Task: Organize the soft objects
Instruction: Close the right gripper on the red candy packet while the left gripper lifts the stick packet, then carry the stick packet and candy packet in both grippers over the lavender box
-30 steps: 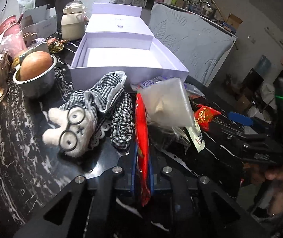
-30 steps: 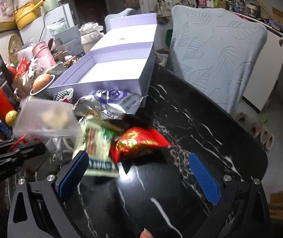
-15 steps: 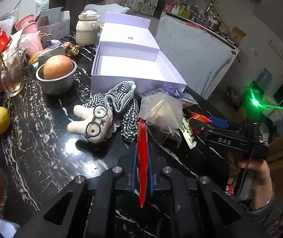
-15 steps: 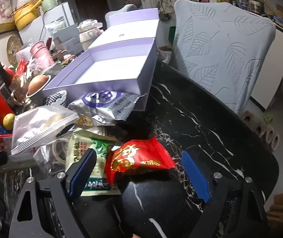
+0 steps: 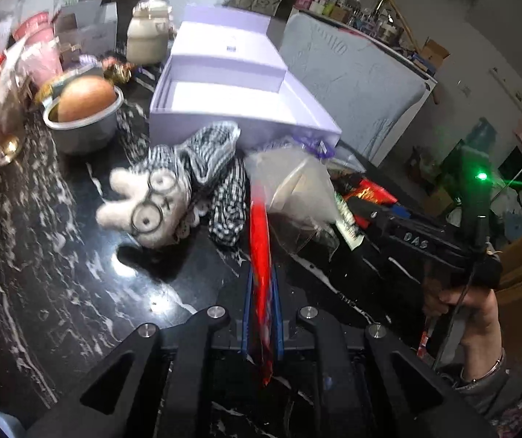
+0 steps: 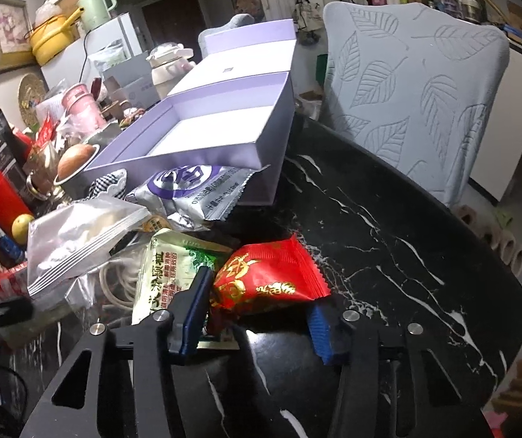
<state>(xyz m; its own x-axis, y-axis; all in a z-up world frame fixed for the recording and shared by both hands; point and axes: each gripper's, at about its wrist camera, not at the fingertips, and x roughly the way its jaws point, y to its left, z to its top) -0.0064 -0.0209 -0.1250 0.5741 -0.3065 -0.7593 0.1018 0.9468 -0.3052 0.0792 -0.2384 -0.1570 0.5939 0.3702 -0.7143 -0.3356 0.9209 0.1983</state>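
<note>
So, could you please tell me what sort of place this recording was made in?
Most likely a lived-in home, a dining or kitchen area. A black marble table is crowded with snack packets, a fridge stands behind with a yellow pot on top, and a fabric-covered chair sits alongside.

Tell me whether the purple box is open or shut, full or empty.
Open and empty: the purple box shows its bare white floor, with its lid behind it.

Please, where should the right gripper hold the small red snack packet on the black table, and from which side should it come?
Probably across the puffy middle of the red snack packet, coming from the near side along the table. The right gripper is open, with one finger already on each side. The crimped ends are thin and would slip.
</note>
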